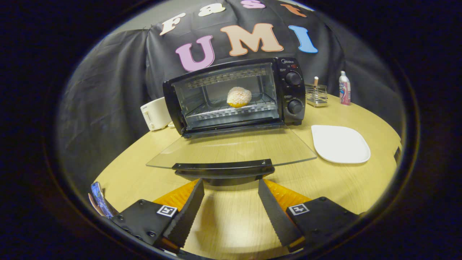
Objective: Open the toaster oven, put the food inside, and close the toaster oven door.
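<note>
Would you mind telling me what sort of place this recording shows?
Probably a staged kitchen booth: a toaster oven stands open on a wooden table with a white plate, backed by black cloth. The tongs are open, empty.

The white appliance [154,114] at centre left is half hidden behind the toaster oven [234,94]. The labels beside the oven's knobs [293,78] are too small to be read. A colourful object [101,199] at lower left is cut off and cannot be identified. The gripper [231,207] bodies are cropped at the bottom.
</note>
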{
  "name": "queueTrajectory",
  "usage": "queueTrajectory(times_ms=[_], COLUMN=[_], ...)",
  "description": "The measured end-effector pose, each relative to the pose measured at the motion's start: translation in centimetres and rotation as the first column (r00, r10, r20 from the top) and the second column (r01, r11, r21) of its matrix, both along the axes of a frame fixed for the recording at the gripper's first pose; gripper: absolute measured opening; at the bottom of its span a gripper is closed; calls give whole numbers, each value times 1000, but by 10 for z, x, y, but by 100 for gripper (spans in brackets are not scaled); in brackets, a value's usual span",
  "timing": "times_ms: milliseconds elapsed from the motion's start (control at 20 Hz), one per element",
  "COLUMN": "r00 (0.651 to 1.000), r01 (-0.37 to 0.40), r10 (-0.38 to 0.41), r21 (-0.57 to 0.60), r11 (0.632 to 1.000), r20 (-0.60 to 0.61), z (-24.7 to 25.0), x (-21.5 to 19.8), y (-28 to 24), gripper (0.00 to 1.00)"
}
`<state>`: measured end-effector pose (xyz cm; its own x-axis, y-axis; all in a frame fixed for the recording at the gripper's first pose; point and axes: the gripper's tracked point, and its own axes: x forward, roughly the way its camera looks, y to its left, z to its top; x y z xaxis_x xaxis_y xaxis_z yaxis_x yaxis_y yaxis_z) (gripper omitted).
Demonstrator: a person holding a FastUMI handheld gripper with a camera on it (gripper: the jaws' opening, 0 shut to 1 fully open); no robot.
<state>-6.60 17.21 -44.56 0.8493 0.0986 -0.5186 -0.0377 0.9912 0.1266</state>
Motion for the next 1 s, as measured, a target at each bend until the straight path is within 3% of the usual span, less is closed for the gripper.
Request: queueTrajectory(times_ms=[1000], r00=[978], r01=[-65], r10=[44], r21=[96], r11=[993], r20=[202], z=[90], x=[56], y=[27], gripper=[100])
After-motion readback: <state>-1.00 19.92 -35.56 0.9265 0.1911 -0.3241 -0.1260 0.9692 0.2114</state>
